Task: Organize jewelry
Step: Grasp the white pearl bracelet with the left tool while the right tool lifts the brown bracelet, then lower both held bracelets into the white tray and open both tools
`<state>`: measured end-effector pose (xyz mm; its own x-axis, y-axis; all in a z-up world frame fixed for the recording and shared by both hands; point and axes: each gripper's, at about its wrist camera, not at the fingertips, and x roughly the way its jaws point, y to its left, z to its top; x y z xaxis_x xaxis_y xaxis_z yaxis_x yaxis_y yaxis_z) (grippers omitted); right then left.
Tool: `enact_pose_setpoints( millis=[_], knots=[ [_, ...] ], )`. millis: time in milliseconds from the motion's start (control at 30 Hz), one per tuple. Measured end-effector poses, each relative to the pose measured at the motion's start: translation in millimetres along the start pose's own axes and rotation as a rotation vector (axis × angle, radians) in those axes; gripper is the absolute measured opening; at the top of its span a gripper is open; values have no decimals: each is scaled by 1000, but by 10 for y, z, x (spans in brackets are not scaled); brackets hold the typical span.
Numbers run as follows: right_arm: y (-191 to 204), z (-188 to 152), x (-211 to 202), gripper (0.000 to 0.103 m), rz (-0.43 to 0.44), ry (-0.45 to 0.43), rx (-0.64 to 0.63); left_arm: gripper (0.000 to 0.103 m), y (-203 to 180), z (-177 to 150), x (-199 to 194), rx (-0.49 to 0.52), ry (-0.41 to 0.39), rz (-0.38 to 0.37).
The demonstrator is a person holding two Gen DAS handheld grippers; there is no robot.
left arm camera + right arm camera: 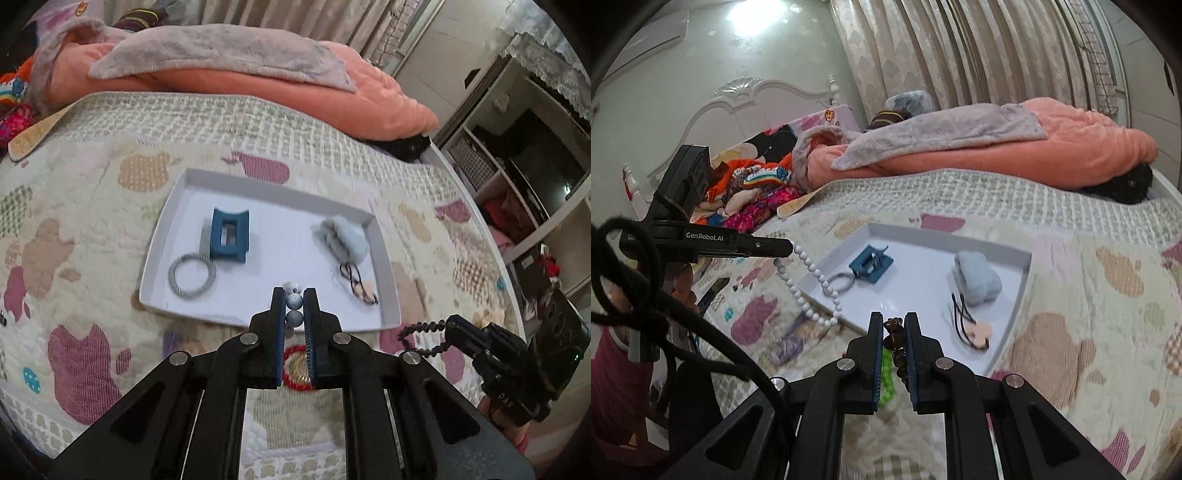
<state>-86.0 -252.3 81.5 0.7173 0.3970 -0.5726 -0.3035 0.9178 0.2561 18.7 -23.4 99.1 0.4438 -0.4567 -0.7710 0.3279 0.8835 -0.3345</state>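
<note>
Two bead strings lifted over the bed's white tray [384, 258].

Left hand-held gripper [294, 295] pinches the white bead bracelet [809, 266]; right hand-held gripper [894, 325] pinches the dark bead bracelet [421, 334]. The tray holds a blue claw clip [229, 236], grey hair tie [192, 275], fluffy pale clip [343, 234] and black hair ties [356, 282]. A red ring [295, 369] beneath is half hidden.

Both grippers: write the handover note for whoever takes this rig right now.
Left gripper: shut on the white bead string, which hangs clear of the bed.
Right gripper: shut on the dark bead string, also lifted.
White tray on the quilt holds a blue hair claw, a grey hair tie, a pale fluffy clip and a black cord with a pink charm.
Done: those four are in the tray.
Left: set both bead strings in the tray. A red bracelet and something green lie on the quilt below the grippers.
</note>
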Motion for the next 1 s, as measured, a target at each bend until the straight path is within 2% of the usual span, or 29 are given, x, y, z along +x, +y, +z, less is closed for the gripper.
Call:
enact_pose_setpoints(
  millis=[233,500,633,867,1000],
  knots=[
    [42,200,326,11,4,26,-12,8,-17,209,155,-19,-12,31],
    [-11,280,830,11,15,79,22,8,48,260,565,-40,40,29],
    [1,315,1102,11,26,113,18,8,210,197,783,-53,70,75],
    [-174,493,1591,11,10,140,39,8,521,107,934,-71,77,177],
    [-326,552,1896,11,-39,171,55,8,633,59,1009,-73,87,203]
  ],
)
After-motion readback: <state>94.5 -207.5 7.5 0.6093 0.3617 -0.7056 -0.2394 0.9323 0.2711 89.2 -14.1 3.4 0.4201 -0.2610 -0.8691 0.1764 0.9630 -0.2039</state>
